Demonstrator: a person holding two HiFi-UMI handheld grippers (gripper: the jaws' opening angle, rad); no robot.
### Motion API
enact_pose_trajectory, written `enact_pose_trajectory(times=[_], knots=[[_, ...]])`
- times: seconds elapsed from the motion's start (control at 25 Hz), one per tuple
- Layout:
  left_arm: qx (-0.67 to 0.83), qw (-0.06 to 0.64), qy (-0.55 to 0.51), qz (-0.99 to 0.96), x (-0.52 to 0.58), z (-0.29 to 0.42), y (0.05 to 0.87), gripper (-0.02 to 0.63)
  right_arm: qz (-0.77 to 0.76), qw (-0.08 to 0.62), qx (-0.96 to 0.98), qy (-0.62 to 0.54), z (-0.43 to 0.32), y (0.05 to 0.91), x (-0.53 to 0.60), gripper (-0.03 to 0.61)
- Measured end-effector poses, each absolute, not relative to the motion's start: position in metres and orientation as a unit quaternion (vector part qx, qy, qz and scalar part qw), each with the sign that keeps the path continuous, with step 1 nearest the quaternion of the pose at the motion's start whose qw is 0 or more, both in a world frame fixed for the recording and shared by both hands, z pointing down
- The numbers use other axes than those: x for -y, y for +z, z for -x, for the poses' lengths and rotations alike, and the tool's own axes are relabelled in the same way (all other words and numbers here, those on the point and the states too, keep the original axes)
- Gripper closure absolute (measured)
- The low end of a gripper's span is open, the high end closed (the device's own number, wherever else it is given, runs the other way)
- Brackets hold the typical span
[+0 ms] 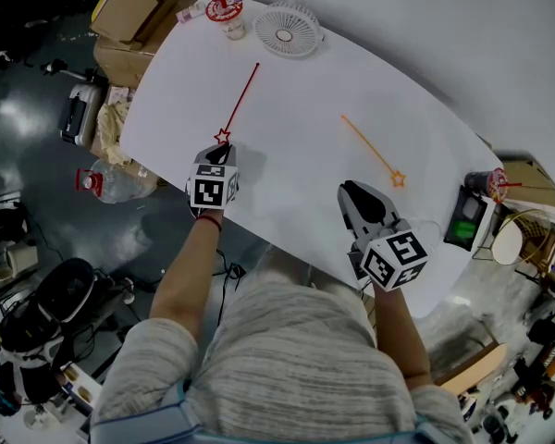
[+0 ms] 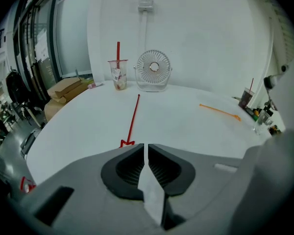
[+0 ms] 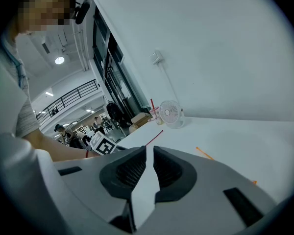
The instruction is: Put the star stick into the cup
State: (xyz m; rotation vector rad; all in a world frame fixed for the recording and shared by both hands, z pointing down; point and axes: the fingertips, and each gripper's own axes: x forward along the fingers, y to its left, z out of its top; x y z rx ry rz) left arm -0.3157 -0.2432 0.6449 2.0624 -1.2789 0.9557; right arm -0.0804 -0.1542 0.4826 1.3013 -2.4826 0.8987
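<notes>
Your left gripper (image 1: 220, 153) and right gripper (image 1: 352, 190) are both pressed together, empty. The red star stick (image 1: 241, 101) points toward the cup (image 1: 228, 17), beside the fan (image 1: 287, 28) at the table's (image 1: 301, 109) far edge.

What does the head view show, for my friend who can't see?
A person holds two grippers over a white table: the left gripper by the star of a red star stick, the right gripper by an orange star stick. A cup and fan stand beyond.
</notes>
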Motion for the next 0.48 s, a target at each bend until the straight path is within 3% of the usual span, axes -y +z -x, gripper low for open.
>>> enact_pose_trajectory(times=[0.12, 0.24, 0.48], knots=[[0.475, 0.259, 0.358, -0.761, 0.247, 0.320, 0.647, 0.586, -0.440, 0.100, 0.839, 0.304, 0.081, 0.484, 0.153, 0.568], [0.473, 0.259, 0.364, -0.759, 0.252, 0.323, 0.649, 0.511, -0.439, 0.101, 0.839, 0.305, 0.082, 0.485, 0.153, 0.568], [0.464, 0.243, 0.400, -0.752, 0.270, 0.331, 0.661, 0.503, -0.438, 0.103, 0.839, 0.306, 0.084, 0.488, 0.153, 0.567]])
